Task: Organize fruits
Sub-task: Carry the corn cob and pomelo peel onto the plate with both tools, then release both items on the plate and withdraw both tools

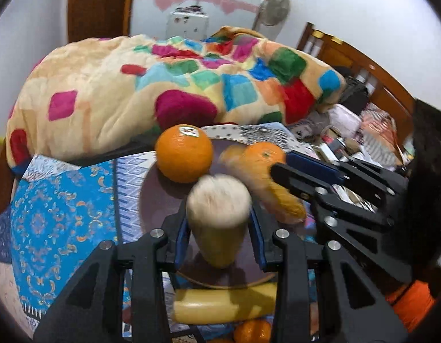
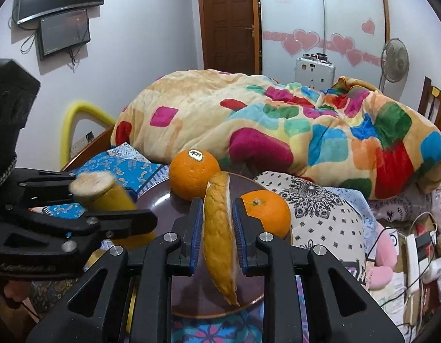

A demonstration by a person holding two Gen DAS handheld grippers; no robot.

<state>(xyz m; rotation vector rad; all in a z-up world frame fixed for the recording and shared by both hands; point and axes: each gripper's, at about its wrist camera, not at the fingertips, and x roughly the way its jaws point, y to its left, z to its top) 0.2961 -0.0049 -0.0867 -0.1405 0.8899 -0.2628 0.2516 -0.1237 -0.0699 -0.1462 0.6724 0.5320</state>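
Left cam: left gripper [image 1: 219, 223] squeezes a cut banana piece [image 1: 217, 214] w/ both pads, above the brown plate [image 1: 163, 197]. Soft, prob mushy; grip the peel gently.

Right cam: right gripper [image 2: 218, 234] pinches a banana slice [image 2: 220, 243] mid-body, over the plate, orange [image 2: 269, 214] just right of it.

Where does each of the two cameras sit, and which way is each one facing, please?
Left wrist: on the left gripper, looking over the plate toward the blanket; its fingers clamp a banana piece, and the right gripper enters from the right.
Right wrist: on the right gripper, facing the blanket and door; its fingers clamp a banana peel, with the left gripper at left.
Shared: the plate, the stickered orange, and the second orange.
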